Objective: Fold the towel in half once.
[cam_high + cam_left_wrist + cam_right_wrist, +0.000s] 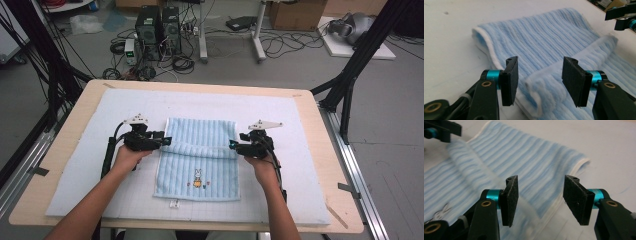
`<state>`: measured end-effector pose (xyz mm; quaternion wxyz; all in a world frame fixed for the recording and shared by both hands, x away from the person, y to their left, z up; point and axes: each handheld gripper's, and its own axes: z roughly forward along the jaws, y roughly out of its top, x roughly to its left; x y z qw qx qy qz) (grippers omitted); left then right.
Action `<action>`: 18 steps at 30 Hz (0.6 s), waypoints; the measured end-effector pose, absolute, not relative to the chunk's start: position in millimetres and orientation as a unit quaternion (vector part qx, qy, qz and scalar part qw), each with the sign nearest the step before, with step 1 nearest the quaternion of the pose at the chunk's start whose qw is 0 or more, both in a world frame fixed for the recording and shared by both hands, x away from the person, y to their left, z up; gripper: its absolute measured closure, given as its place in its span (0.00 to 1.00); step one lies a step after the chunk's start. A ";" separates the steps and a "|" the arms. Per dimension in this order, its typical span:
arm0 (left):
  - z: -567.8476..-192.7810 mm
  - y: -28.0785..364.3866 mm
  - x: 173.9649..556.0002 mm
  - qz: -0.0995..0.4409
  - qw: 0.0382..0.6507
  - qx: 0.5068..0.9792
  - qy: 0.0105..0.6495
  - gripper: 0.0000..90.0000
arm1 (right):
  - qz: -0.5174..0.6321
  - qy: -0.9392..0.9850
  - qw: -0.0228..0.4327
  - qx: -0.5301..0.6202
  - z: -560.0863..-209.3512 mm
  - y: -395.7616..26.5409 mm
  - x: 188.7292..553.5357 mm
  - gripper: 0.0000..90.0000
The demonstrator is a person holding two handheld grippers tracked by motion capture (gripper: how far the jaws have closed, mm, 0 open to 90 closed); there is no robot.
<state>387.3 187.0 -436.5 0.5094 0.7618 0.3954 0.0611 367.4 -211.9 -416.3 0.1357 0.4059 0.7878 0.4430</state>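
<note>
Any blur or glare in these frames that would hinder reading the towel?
Right gripper view: the towel smears near the jaws, its folded edge blurred. Left gripper view: sharp ribs, fold crisp. High view: even light, soft overall, no glare.
</note>
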 end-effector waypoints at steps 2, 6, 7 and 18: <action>-439.3 186.3 384.4 0.059 0.508 0.765 0.392 0.56 | 0.445 0.794 0.113 0.398 -421.6 -212.6 362.9 0.51; -443.2 182.8 380.6 0.060 0.492 0.779 0.384 0.71 | 0.426 0.804 0.090 0.404 -435.9 -211.6 361.2 0.62; -443.1 182.1 379.1 0.066 0.490 0.783 0.378 0.79 | 0.426 0.806 0.082 0.403 -438.3 -211.3 361.1 0.69; -438.9 188.4 358.0 0.071 0.526 0.766 0.362 0.95 | 0.445 0.803 0.084 0.387 -437.9 -215.4 346.6 0.89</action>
